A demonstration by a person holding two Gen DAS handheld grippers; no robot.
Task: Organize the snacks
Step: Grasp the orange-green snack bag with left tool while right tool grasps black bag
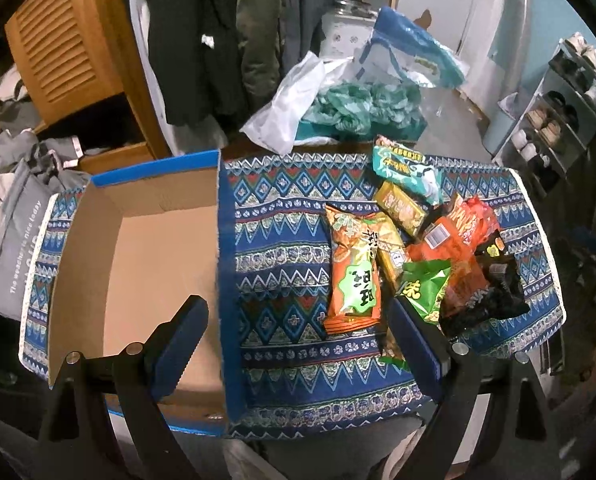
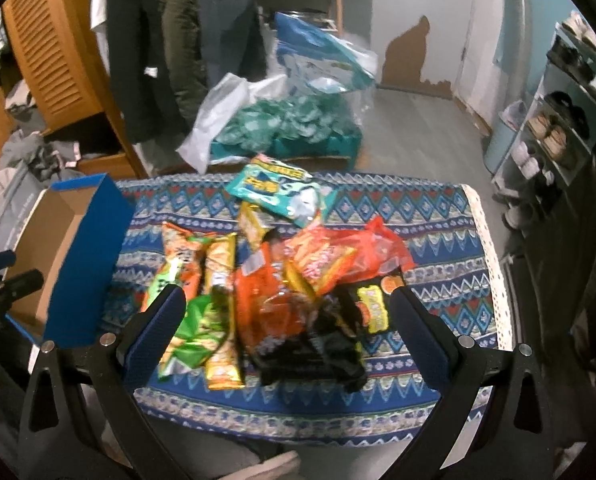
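The snack pile (image 2: pixel 281 288) lies dead ahead of the released right gripper (image 2: pixel 289 332), probably nearer than the equally spread left gripper (image 1: pixel 298 344), with the empty box (image 1: pixel 137 256) leftward.

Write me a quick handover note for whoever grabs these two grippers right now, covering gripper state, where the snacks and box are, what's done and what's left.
Left gripper: open, empty, hovering over the box's right wall.
Right gripper: open, empty, above the near side of the snack pile.
Cardboard box: on the left of the patterned tablecloth, nothing visible inside.
Snacks: all piled on the right, including the orange packet, green packet, black packet, and teal packet at the far edge.
Done: nothing boxed yet.
Left: move every packet into the box; the orange packet lies nearest it.
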